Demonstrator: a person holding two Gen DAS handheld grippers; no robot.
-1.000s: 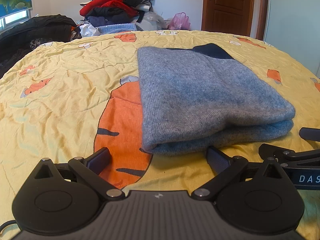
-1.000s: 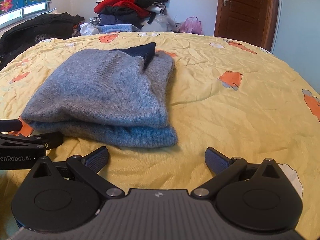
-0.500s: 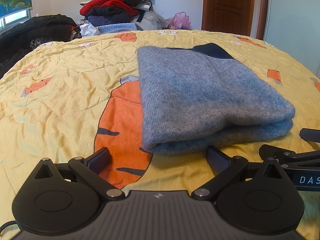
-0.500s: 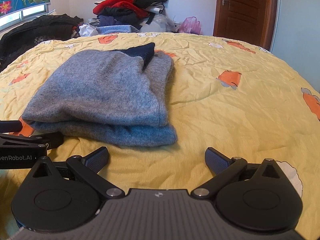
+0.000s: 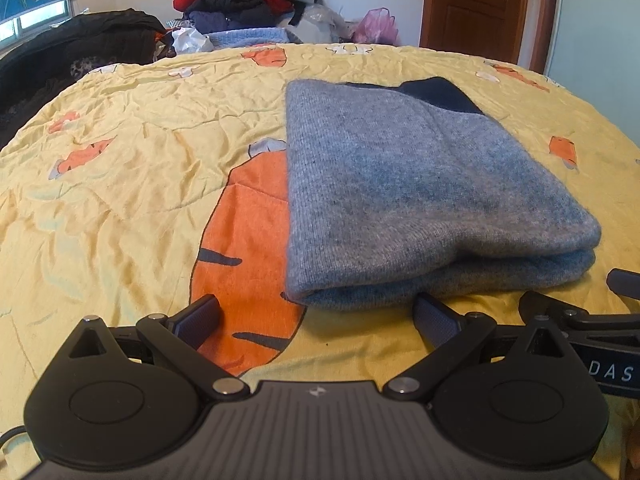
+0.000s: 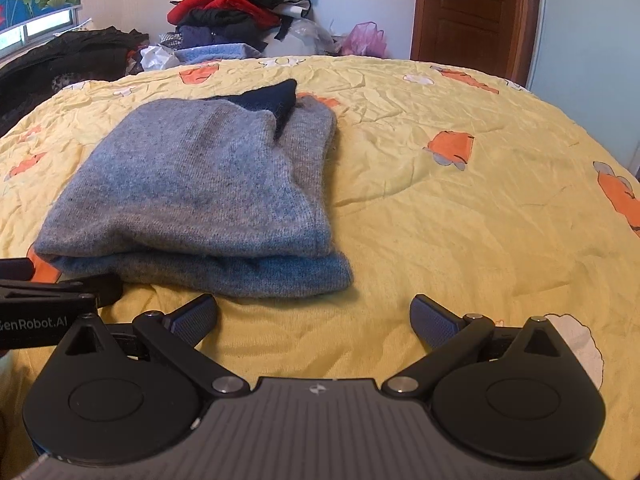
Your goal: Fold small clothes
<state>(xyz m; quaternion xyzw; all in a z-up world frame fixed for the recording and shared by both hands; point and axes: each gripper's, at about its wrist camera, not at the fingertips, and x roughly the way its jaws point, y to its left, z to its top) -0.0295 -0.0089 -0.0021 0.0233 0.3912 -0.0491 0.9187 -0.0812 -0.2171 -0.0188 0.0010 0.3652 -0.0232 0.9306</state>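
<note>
both the left gripper (image 5: 316,314) and the right gripper (image 6: 314,314) are held wide open, nothing grasped, just before the folded grey knitted sweater (image 5: 420,200) laid on the crumpled yellow bedspread (image 5: 120,200).

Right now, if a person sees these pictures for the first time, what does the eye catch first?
First the folded grey-blue sweater, lying in the middle of the yellow bedspread with big orange carrot prints. Next the heap of red and black clothes beyond the far edge of the bed. Both grippers wait near the sweater, jaws open, holding nothing.
</note>
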